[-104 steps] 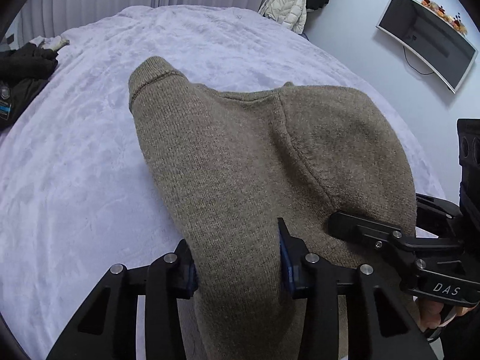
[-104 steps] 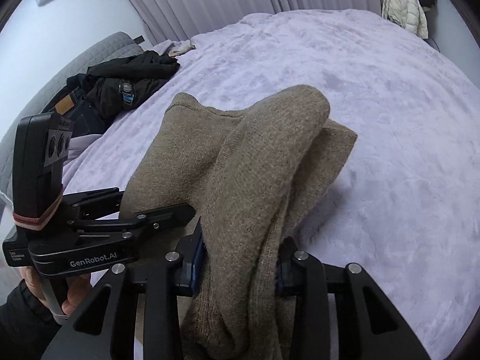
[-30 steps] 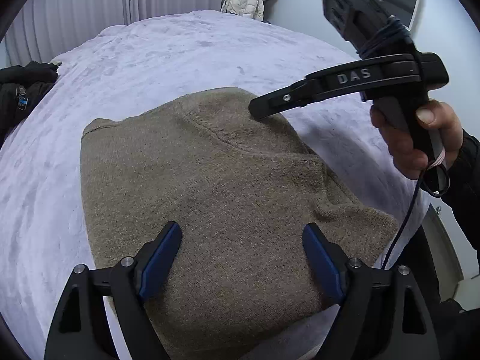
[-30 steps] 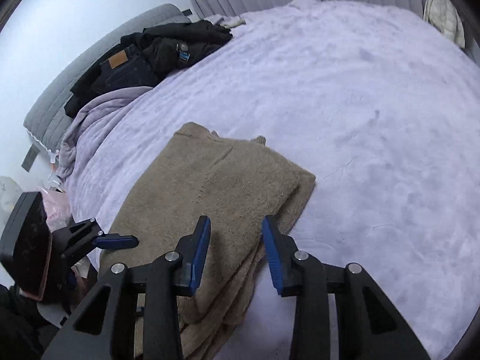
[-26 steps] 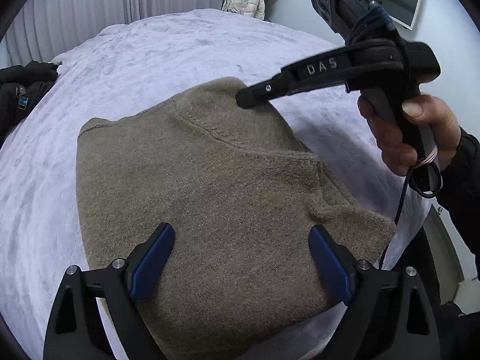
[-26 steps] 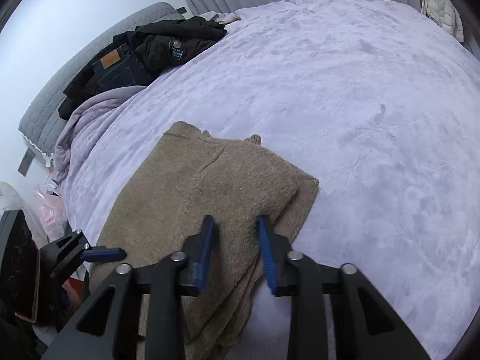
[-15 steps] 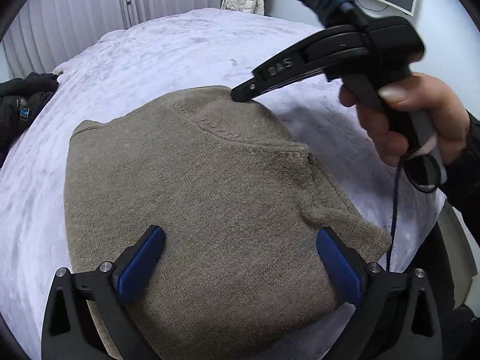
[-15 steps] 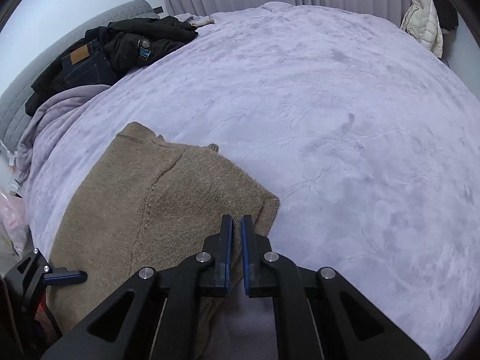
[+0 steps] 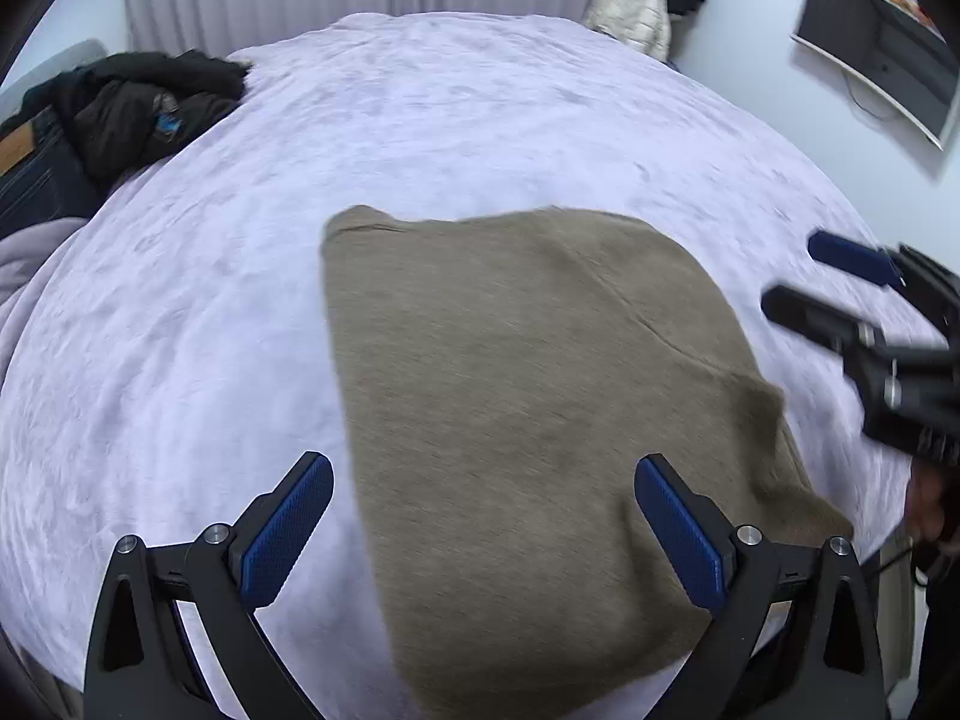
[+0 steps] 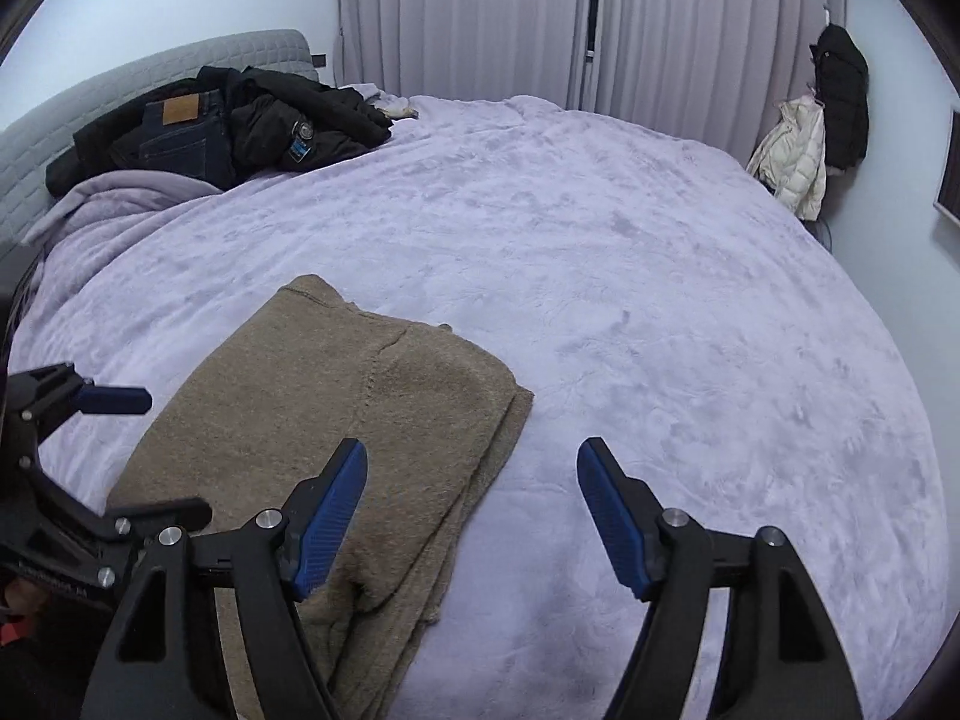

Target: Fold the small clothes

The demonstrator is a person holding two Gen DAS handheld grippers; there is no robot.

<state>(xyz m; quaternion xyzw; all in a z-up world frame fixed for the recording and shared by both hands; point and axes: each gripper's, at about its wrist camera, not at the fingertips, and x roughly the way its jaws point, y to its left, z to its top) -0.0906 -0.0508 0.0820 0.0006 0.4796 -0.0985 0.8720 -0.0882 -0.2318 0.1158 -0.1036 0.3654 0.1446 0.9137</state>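
A folded olive-brown knit sweater [image 9: 528, 396] lies flat near the front edge of the lilac bed; it also shows in the right wrist view [image 10: 336, 420]. My left gripper [image 9: 483, 531] is open and empty, held above the sweater's near end. My right gripper [image 10: 471, 519] is open and empty, above the sweater's right edge and the bedspread. The right gripper also shows at the right of the left wrist view [image 9: 840, 294], and the left gripper at the left of the right wrist view [image 10: 90, 420].
The lilac bedspread [image 10: 660, 276] stretches wide behind and to the right of the sweater. A pile of dark clothes and jeans [image 10: 228, 120] lies at the head of the bed. Jackets [image 10: 804, 150] hang on the far wall. A wall screen [image 9: 876, 42] is at the right.
Both grippers have let go of the sweater, which now lies folded on the bed. The right gripper shut briefly, then opened and pulled back. The left gripper opened wider and rose.
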